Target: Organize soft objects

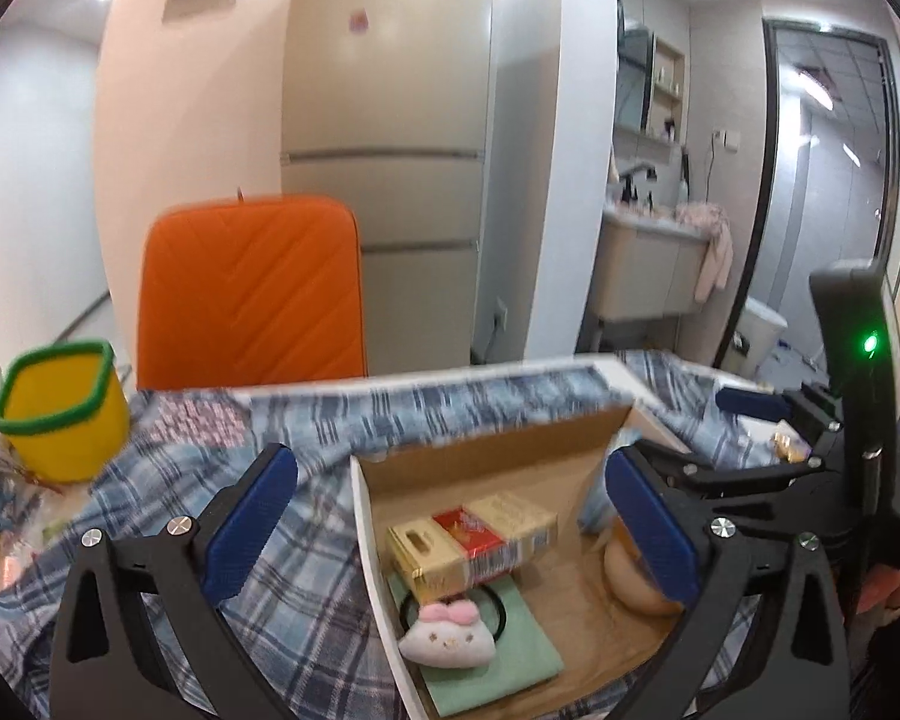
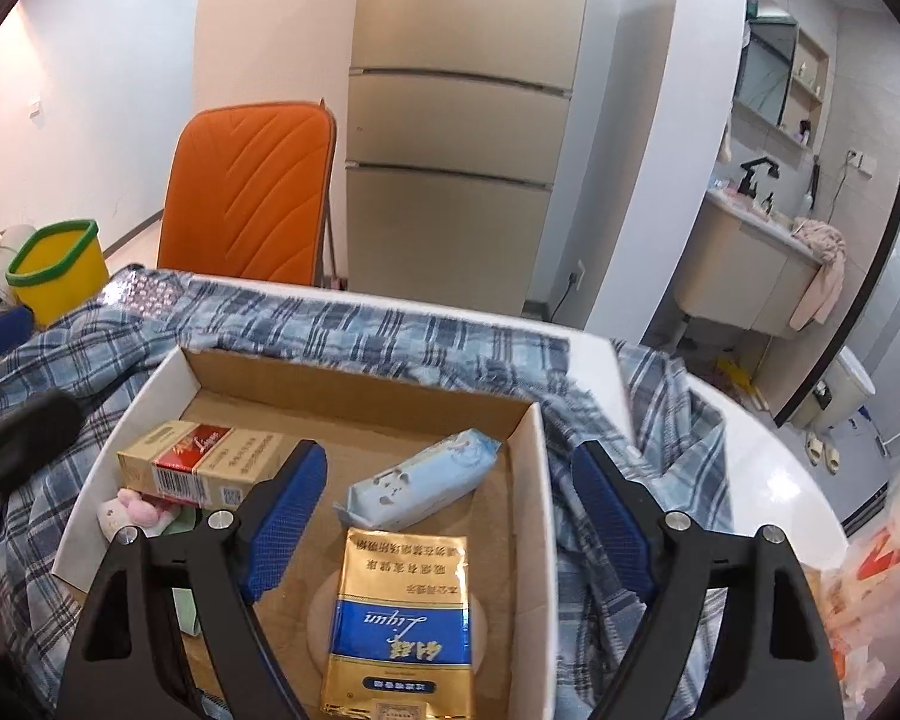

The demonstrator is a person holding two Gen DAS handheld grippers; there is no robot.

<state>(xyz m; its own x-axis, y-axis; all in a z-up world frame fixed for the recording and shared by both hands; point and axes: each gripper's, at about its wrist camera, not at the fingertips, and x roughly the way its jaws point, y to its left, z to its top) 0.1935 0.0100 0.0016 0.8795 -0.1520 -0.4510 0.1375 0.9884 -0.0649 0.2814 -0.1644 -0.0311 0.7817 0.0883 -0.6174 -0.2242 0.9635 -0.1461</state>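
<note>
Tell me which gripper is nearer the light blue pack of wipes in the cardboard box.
Right. The right gripper hangs open just above the light blue wipes pack. The left gripper stands open over the box's other side, by the pink-bowed plush.

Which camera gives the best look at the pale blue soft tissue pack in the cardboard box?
The right wrist view: the pale blue soft tissue pack lies in full sight on the floor of the white-sided cardboard box, tilted, beyond the gold and blue packet. In the left wrist view only a pale blue sliver shows, behind the left claw's finger.
</note>
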